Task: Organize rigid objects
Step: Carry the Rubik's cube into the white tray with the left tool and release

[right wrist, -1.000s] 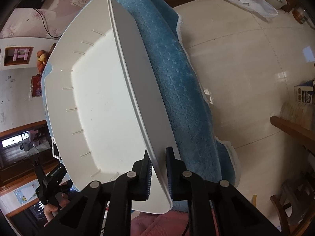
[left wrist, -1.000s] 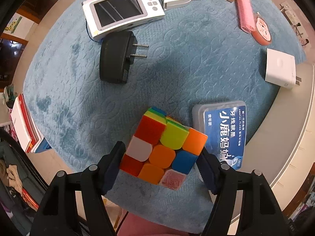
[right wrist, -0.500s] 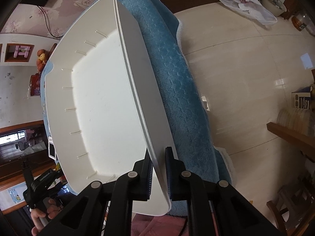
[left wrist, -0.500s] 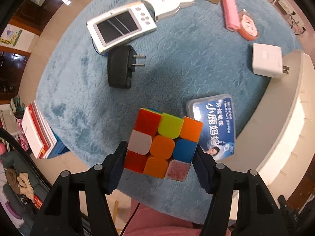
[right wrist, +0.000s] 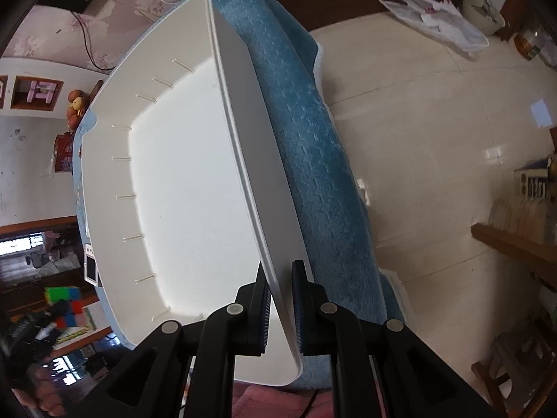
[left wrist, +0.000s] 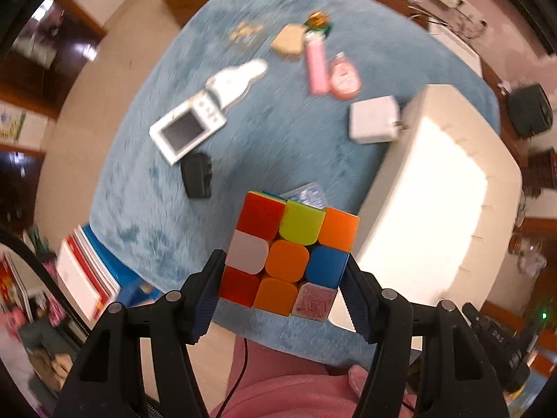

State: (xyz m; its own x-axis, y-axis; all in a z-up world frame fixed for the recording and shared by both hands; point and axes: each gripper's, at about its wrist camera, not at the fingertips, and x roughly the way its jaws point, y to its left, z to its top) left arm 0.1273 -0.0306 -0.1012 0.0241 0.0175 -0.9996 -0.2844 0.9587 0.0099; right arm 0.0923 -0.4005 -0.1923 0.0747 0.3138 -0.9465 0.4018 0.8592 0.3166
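Observation:
My left gripper (left wrist: 282,278) is shut on a multicoloured puzzle cube (left wrist: 289,254) and holds it high above the blue mat (left wrist: 146,181). The cube also shows small in the right wrist view (right wrist: 64,304). A white rectangular bin (left wrist: 431,202) stands on the mat at the right, its inside bare. My right gripper (right wrist: 280,285) is shut on the bin's near wall (right wrist: 250,174), one finger inside and one outside.
On the mat lie a black plug adapter (left wrist: 197,176), a white screen device (left wrist: 188,130), a white charger (left wrist: 374,120), a pink tube (left wrist: 316,64), a round pink item (left wrist: 344,76) and a blue floss box (left wrist: 308,196). Books (left wrist: 83,278) lie off the mat's left edge.
My left gripper has lifted the cube well above the mat and swung right toward the white bin. My right gripper still clamps the bin wall, hardly moved.

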